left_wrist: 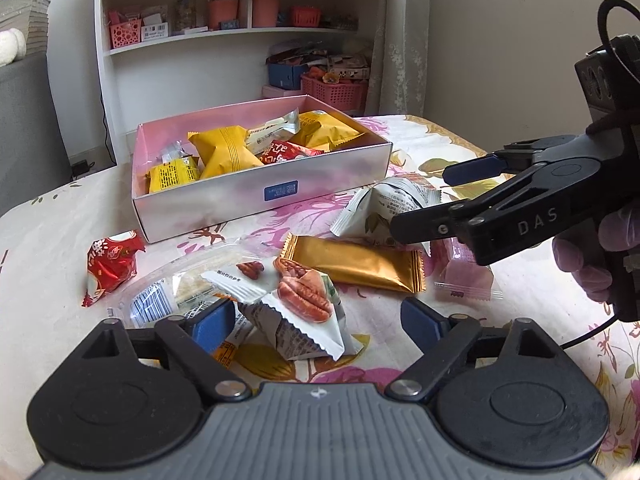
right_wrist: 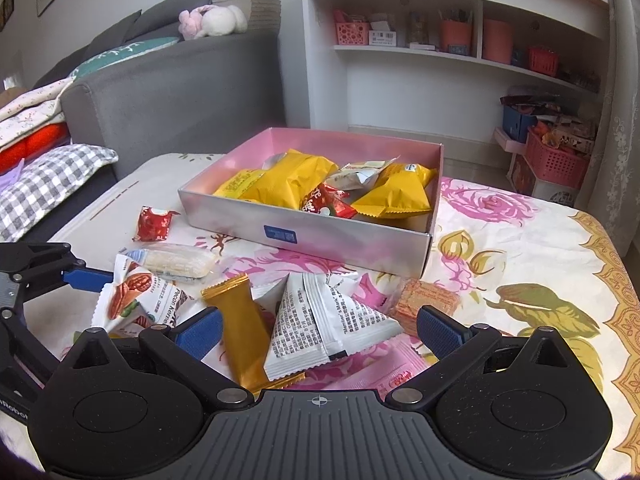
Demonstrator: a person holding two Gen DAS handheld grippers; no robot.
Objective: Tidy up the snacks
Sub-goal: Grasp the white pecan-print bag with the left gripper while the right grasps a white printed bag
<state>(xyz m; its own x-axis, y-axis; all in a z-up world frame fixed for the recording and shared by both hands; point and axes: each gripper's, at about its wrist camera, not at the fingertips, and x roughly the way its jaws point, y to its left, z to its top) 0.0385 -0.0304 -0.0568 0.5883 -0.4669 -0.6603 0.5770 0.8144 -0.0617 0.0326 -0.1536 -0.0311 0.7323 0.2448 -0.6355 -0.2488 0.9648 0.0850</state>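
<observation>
- The open silver cardboard box with a pink inside [left_wrist: 256, 196] [right_wrist: 320, 236] stands on the floral tablecloth [left_wrist: 460, 144] [right_wrist: 500, 240], beyond the loose snacks; it holds yellow crinkled packets [left_wrist: 224, 152] [right_wrist: 296, 180], a red packet and a white one, piled so that the lower ones are partly hidden.
- In front of the box lie a white triangular pecan packet [left_wrist: 304, 300] [right_wrist: 132, 300], a flat gold foil bar [left_wrist: 356, 264] [right_wrist: 240, 320], a second white triangular packet with small print [left_wrist: 384, 208] [right_wrist: 324, 328], a clear-wrapped pale cracker [left_wrist: 180, 288] [right_wrist: 180, 262], a red foil sweet [left_wrist: 110, 264] [right_wrist: 154, 224] and a pink sachet [left_wrist: 468, 276] [right_wrist: 380, 376]; they overlap, and the print is too small to read.
- The left gripper [left_wrist: 320, 324] is wide open and empty, its blue pads either side of the pecan packet without touching it.
- The right gripper [right_wrist: 320, 330] [left_wrist: 424, 204] is also wide open, holding nothing, over the gold bar and the printed packet; in the left wrist view its lower finger covers part of that packet.
- A white shelf unit [left_wrist: 240, 40] [right_wrist: 440, 60] and a grey sofa [right_wrist: 172, 88] stand behind.
</observation>
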